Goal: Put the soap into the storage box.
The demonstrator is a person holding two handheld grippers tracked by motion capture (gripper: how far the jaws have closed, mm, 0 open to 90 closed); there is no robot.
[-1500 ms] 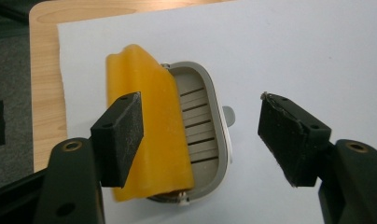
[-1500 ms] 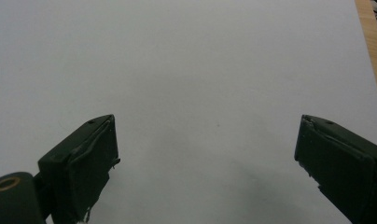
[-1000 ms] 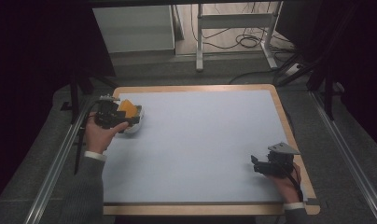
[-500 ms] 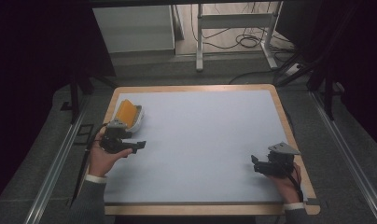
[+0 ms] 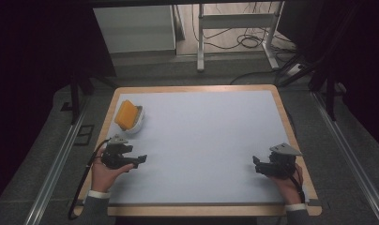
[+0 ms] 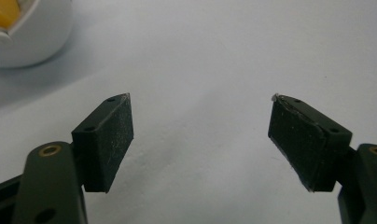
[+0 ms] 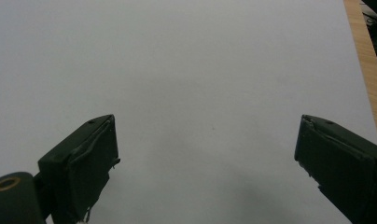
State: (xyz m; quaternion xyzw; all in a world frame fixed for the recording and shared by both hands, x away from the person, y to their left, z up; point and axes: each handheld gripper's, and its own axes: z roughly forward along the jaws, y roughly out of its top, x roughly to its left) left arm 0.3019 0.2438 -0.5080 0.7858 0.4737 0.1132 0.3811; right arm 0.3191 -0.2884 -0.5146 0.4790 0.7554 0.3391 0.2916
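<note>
An orange sponge-like block (image 5: 126, 114) rests tilted in a small white bowl (image 5: 137, 123) at the far left of the pale mat. The bowl (image 6: 35, 32) and an orange bit (image 6: 4, 11) also appear at the top left of the left gripper view. My left gripper (image 5: 143, 159) sits low over the mat in front of the bowl, apart from it; its jaws have just been opening and stand open with nothing between them (image 6: 200, 135). My right gripper (image 5: 256, 164) rests near the mat's right front, open and empty (image 7: 207, 158).
The mat (image 5: 206, 140) lies on a wooden-edged table (image 5: 288, 122). Beyond the table stand a white cabinet (image 5: 136, 28) and a metal frame with cables (image 5: 234, 33) on the floor. A cable (image 5: 84, 183) trails from the left gripper over the table's left edge.
My left gripper has left the bowl and come down towards the front of the mat, with its jaws wider apart. The orange block stays in the bowl. The right gripper has not moved.
</note>
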